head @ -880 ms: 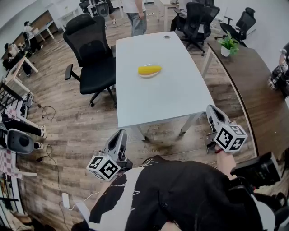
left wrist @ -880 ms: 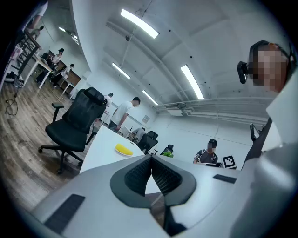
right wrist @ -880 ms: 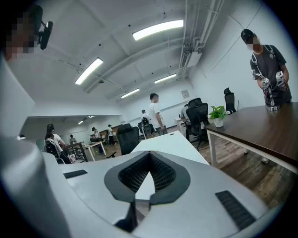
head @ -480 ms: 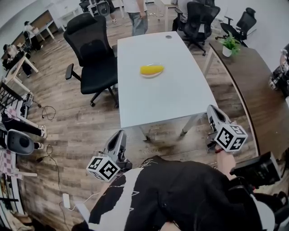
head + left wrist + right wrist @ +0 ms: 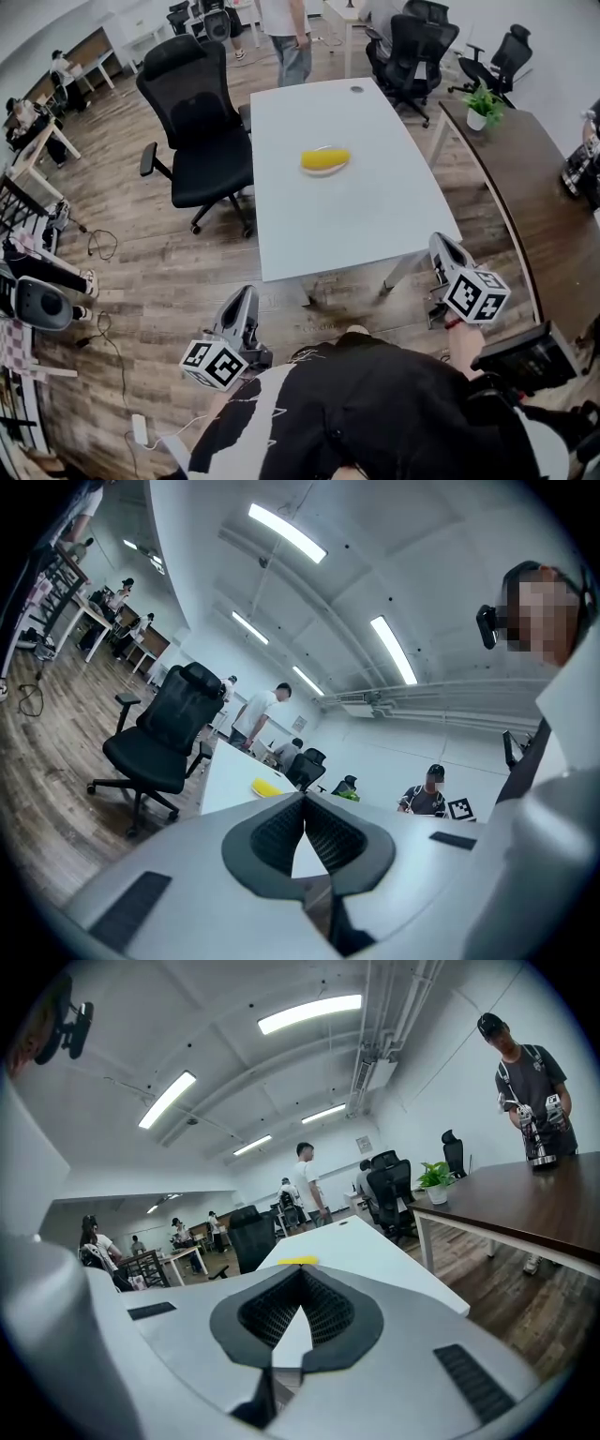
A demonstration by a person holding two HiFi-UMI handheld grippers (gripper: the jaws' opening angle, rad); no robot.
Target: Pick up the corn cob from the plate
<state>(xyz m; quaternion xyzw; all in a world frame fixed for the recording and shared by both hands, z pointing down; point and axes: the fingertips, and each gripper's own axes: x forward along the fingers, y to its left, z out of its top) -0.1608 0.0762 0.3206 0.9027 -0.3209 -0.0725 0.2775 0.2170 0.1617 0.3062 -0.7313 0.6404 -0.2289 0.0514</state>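
Approach step. Corn cob (image 5: 324, 159) on its plate (image 5: 330, 173) mid-worktop (image 5: 366, 225), well ahead of me. Left gripper (image 5: 247, 296) & right gripper (image 5: 442, 246): fingers closed, nothing btwn. Next I'd step in, open right fingers, straddle cob.

I log, operator: top (image 5: 375, 403) blk w/ white streaks. L gripper (image 5: 247, 298) & R gripper (image 5: 441, 242): grey shells, blk ribbed pads (image 5: 277, 832). Each w/ b/w square-pattern marker cube (image 5: 214, 362).
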